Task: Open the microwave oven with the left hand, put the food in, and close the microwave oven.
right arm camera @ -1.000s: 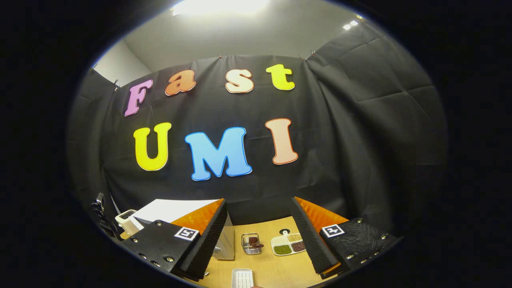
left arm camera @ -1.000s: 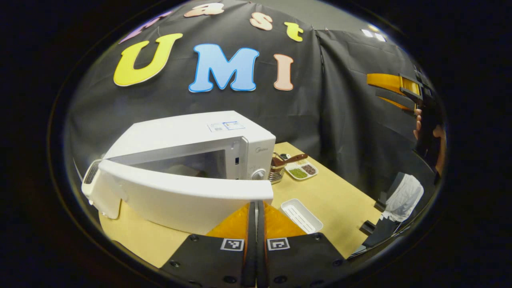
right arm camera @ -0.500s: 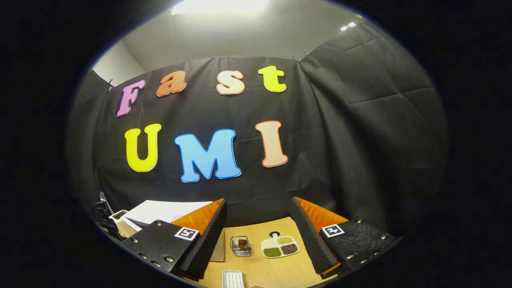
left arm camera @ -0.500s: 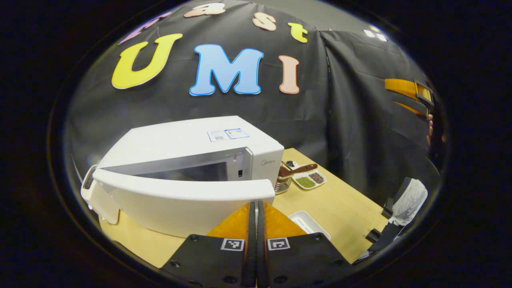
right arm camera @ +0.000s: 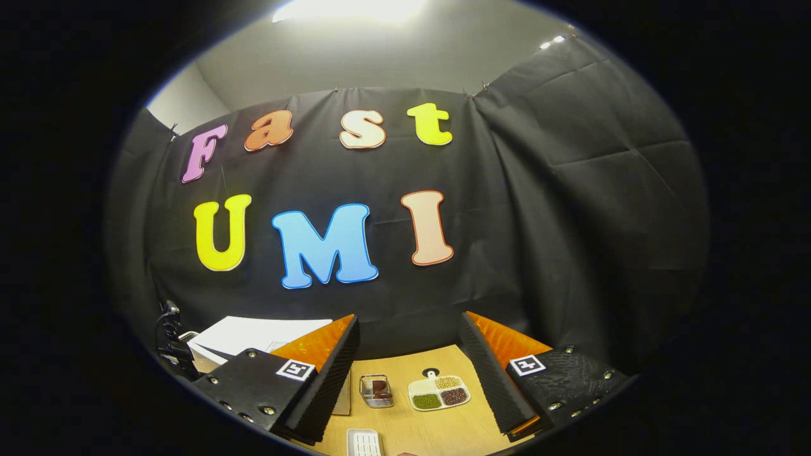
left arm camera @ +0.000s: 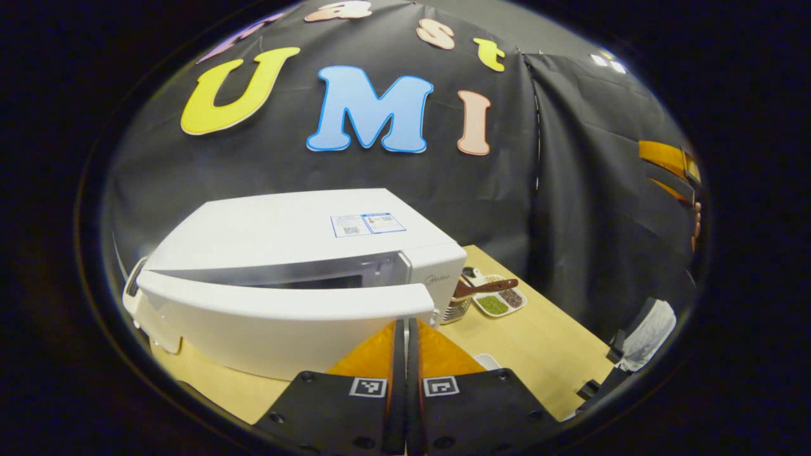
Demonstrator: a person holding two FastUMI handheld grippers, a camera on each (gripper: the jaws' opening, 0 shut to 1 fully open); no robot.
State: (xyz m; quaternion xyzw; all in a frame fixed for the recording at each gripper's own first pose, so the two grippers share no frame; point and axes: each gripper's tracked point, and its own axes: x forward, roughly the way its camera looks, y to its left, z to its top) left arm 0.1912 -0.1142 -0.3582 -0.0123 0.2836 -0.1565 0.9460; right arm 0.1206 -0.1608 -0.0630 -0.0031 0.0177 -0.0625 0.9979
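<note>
A white microwave point(left arm camera: 298, 225) stands on the wooden table point(left arm camera: 545, 335). Its door point(left arm camera: 285, 316) is ajar by a narrow gap, and the door hides the inside. My left gripper point(left arm camera: 406, 324) is shut with nothing between its fingers, its tips against the door's outer face near the free edge. In the right gripper view, my right gripper point(right arm camera: 408, 320) is held high and open, well back from the microwave point(right arm camera: 253, 330), with nothing in it. That gripper point(left arm camera: 665, 161) also appears at the far right of the left gripper view, with a hand on it.
To the right of the microwave stand a wire basket point(right arm camera: 376, 389) and a divided dish of beans point(right arm camera: 439, 392), with a small white tray point(right arm camera: 363, 442) nearer. A white cloth point(left arm camera: 646, 326) hangs off the table's right edge.
The microwave door has swung further toward the body, narrowing the gap, with my shut left gripper moving forward against it. The right gripper has stayed open and high, drifting slightly.
</note>
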